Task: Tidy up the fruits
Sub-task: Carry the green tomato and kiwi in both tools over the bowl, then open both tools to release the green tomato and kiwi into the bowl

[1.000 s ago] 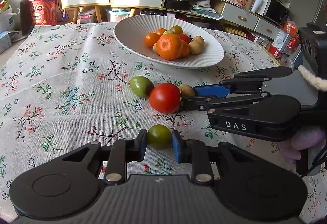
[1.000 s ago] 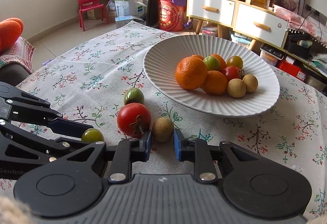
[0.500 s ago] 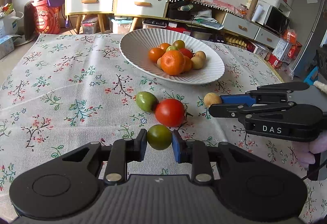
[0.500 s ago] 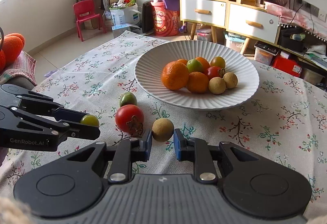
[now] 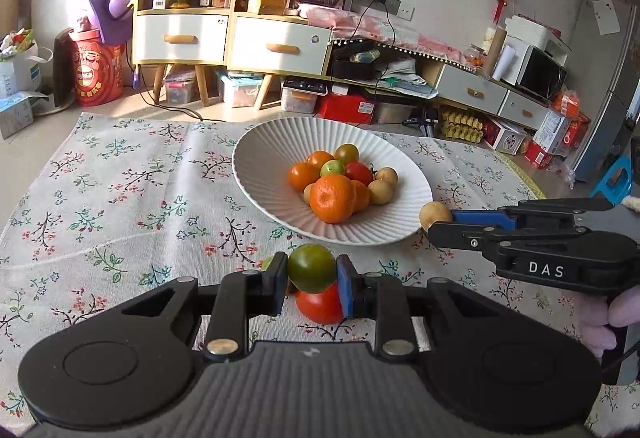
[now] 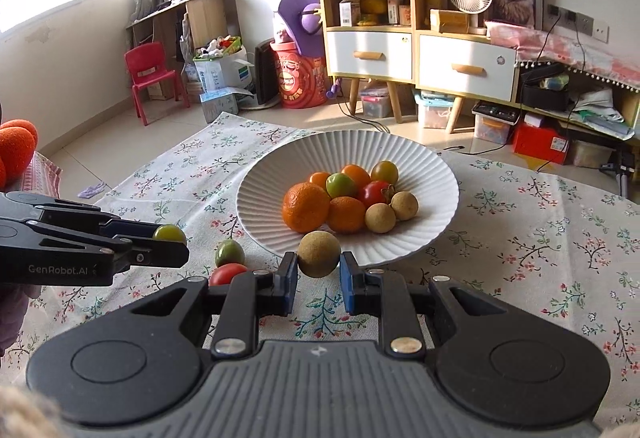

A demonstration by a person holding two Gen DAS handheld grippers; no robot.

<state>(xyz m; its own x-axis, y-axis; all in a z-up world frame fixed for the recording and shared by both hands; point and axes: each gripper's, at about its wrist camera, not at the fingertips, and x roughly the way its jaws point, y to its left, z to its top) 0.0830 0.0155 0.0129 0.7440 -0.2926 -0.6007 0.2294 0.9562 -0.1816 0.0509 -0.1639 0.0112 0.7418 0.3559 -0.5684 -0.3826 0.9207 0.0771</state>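
Left wrist: left gripper [image 5: 312, 280] pinches a glossy round green tomato [image 5: 311, 268]; right gripper [image 6: 318, 272] pinches a rough tan longan [image 6: 319, 253].

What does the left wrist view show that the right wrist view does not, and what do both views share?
Only the left wrist view shows the black microwave on the right. Only the right wrist view shows the red plastic chair and the whole small green tomato on the cloth. Both show the white ribbed plate of fruit, the left gripper shut on a dark green tomato, and the right gripper shut on a brown round longan.
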